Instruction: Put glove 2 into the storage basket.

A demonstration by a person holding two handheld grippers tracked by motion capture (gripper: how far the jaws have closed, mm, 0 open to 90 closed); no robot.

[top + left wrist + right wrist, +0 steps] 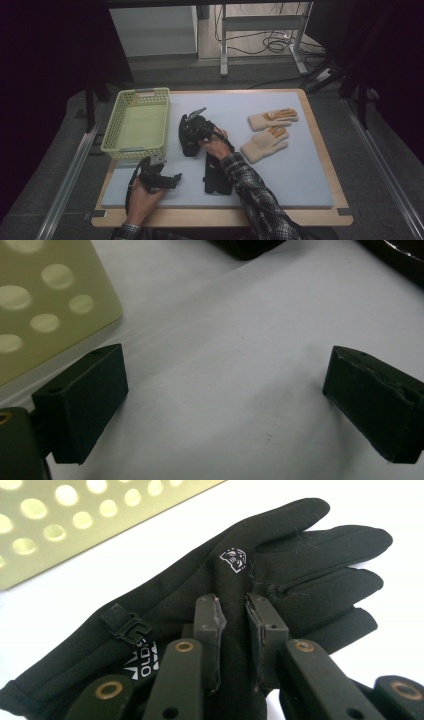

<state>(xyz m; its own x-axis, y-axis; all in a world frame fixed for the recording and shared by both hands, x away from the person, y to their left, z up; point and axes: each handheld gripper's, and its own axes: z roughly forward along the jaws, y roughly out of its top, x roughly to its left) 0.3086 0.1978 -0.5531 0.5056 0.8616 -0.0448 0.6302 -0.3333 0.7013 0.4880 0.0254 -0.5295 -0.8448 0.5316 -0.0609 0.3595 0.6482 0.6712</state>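
A black glove (300,555) lies flat on the pale mat, fingers pointing away from the cuff, a small white logo on its back. My right gripper (232,605) has its jaws nearly together, pinching a raised fold of this glove's back. From above, that gripper (192,127) sits over the glove (187,146) just right of the basket. A second black glove (216,175) lies under the right forearm. My left gripper (167,180) rests low near the mat's front left. Its jaws (225,395) stand wide apart over bare mat with nothing between them.
A pale yellow perforated basket (142,91) stands at the mat's left, close to both grippers (45,300) (75,525). Two cream gloves with orange palms (272,119) (264,145) lie at the right. The mat (300,175) covers a wooden table.
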